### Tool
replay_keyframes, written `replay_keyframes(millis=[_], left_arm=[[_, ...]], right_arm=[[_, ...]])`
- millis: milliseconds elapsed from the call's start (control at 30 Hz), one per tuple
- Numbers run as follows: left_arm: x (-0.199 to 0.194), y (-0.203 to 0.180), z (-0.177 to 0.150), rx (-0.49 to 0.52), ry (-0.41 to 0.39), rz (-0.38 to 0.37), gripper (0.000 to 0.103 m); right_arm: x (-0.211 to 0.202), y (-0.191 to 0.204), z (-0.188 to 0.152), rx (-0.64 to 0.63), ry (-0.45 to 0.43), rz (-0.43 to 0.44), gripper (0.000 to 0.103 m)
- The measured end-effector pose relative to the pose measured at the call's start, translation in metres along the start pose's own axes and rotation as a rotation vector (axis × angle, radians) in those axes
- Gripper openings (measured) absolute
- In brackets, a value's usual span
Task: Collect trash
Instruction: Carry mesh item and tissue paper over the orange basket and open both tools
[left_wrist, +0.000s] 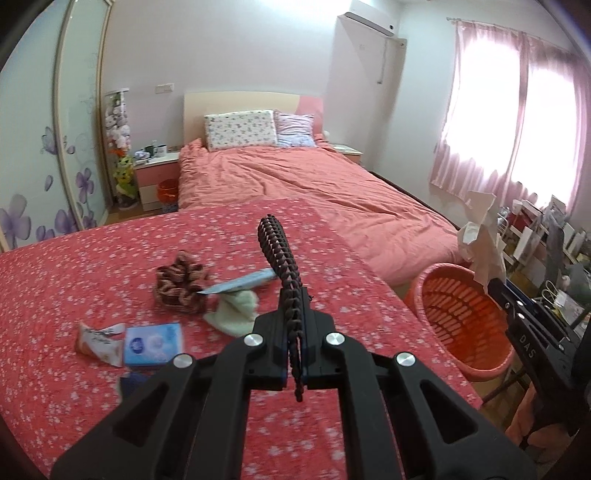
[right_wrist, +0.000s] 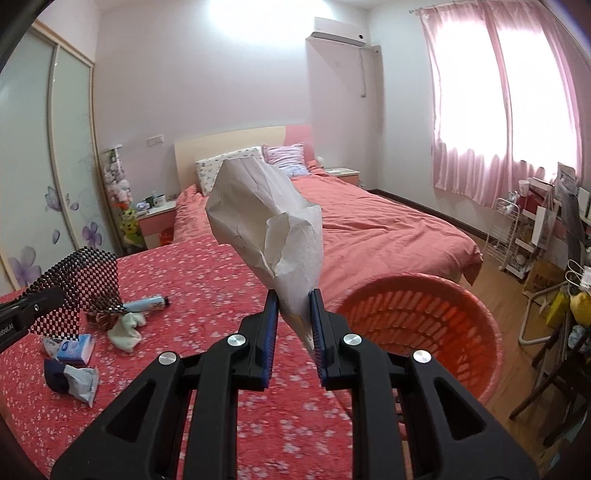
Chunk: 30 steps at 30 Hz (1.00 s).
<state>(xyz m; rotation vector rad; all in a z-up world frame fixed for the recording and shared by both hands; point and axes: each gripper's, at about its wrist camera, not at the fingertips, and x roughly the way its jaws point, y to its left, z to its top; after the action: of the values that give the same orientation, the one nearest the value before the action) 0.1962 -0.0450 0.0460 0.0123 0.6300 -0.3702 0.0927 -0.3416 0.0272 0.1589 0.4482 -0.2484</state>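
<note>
My right gripper (right_wrist: 292, 295) is shut on a crumpled white paper (right_wrist: 266, 218) and holds it up, just left of the orange basket (right_wrist: 424, 317). In the left wrist view the paper (left_wrist: 480, 236) hangs above the basket (left_wrist: 461, 314). My left gripper (left_wrist: 293, 291) is shut on a black mesh piece (left_wrist: 277, 251), seen as a checkered sheet (right_wrist: 74, 288) in the right wrist view, above the red flowered table cover (left_wrist: 92, 266). On the cover lie a torn wrapper (left_wrist: 99, 341), a blue tissue pack (left_wrist: 153, 343), a blue tube (left_wrist: 240, 284), a pale green cloth (left_wrist: 232, 310) and a brown scrunchie (left_wrist: 181, 284).
A bed with a pink quilt (left_wrist: 295, 181) stands behind the table. A nightstand (left_wrist: 155, 166) and a small orange bin (left_wrist: 168, 190) are at its left. A cluttered rack and shelves (right_wrist: 535, 229) stand at the right under the pink curtains (right_wrist: 498, 110).
</note>
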Motion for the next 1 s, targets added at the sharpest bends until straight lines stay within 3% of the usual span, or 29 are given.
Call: replay_keyframes(millis=[1000], left_arm=[[0.049,-0.159,-0.003,0.151,0.054,-0.295,0.006]], right_arm=[[0.016,-0.103,-0.015,0.18,0.06,-0.104,0.018]])
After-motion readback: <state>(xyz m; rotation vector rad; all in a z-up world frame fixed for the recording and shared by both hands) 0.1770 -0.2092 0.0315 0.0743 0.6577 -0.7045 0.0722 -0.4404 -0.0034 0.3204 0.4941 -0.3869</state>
